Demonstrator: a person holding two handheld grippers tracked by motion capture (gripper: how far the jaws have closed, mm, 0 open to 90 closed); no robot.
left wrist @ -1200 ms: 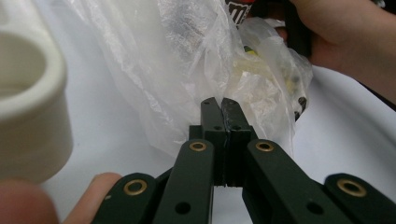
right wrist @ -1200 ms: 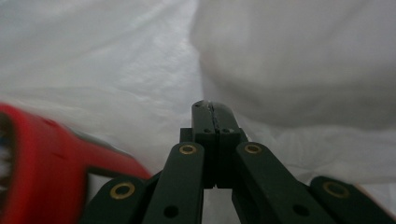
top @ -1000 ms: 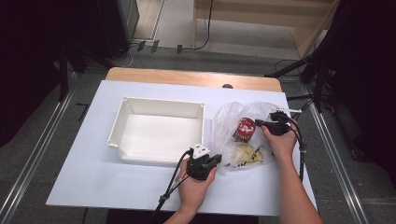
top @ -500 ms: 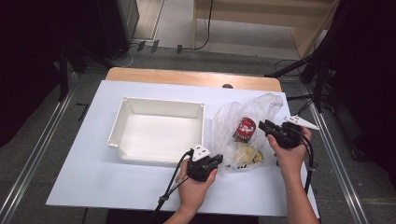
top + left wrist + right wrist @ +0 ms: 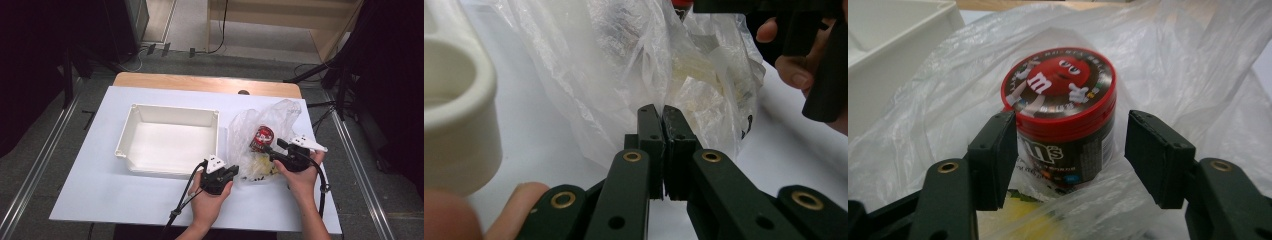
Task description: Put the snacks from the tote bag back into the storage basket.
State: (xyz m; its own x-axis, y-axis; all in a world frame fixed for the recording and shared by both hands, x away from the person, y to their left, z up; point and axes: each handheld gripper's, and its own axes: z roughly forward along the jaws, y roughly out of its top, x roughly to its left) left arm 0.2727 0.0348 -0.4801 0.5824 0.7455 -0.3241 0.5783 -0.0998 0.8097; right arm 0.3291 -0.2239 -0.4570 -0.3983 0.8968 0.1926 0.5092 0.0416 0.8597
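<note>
A clear plastic bag (image 5: 282, 117) lies on the white table to the right of the tray. Inside it stands a red-lidded M&M's can (image 5: 261, 137) above a yellowish packet (image 5: 257, 169). My left gripper (image 5: 234, 172) is at the bag's near left edge, and in the left gripper view it (image 5: 662, 112) is shut with a fold of the bag (image 5: 624, 65) pinched between its tips. My right gripper (image 5: 1070, 125) has just been opening. Its jaws stand either side of the can (image 5: 1063, 95), with a gap showing on the right side, so it is open.
A white tray (image 5: 170, 116) sits empty left of the bag, and its corner (image 5: 459, 110) is close beside my left gripper. A wooden table edge (image 5: 200, 82) runs along the back. Cables trail from both grippers toward the near edge.
The right hand has drawn back from the bag's top toward the near right and turned toward the can, and its jaws have spread apart. The left gripper has kept still.
</note>
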